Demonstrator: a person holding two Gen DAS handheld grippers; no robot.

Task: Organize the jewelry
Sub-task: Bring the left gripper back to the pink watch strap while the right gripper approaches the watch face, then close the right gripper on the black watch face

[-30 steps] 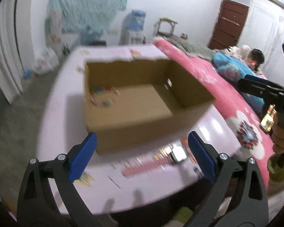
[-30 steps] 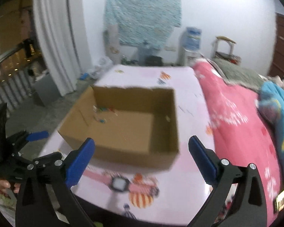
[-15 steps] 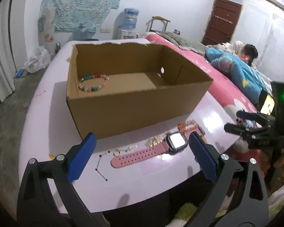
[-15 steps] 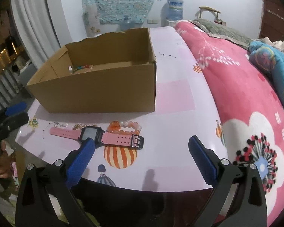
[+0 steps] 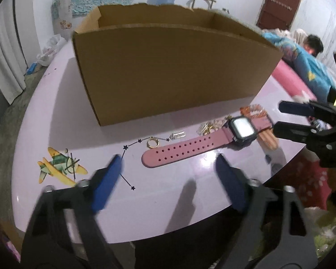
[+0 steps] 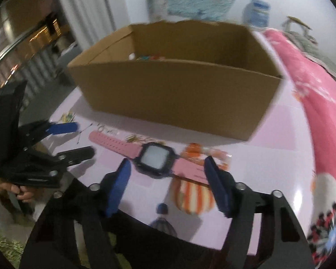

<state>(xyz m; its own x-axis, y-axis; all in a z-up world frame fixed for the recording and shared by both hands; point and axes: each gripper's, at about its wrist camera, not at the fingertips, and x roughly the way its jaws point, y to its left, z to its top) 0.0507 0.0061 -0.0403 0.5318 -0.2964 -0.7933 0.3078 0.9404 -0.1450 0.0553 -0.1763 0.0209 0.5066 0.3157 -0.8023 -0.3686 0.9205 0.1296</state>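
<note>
A pink watch [image 5: 203,144] with a black case [image 6: 155,158] lies on the lilac table [image 5: 56,116], in front of an open cardboard box [image 5: 168,67]. Beside it are a gold ring [image 5: 153,143], a small crystal piece [image 5: 178,134], gold earrings [image 5: 209,125] and an orange bead bracelet [image 6: 203,151]. A colourful bead bracelet [image 6: 150,57] peeks over the wall of the box [image 6: 168,96]. My left gripper [image 5: 169,160] hovers low at the strap's free end, its jaws closing without pressing on anything. My right gripper [image 6: 167,162] flanks the watch case, jaws closing, pads not touching it.
A bed with a pink flowered blanket [image 6: 313,94] borders the table on the right, and a person [image 5: 311,51] lies on it. White curtains [image 5: 4,51] hang at the left. Stickers of a plane [image 5: 58,168] and a balloon [image 6: 190,196] mark the near tabletop.
Both grippers have come down close to the table and their jaws stand narrower. The watch looms larger, and the box's near wall hides most of its inside.
</note>
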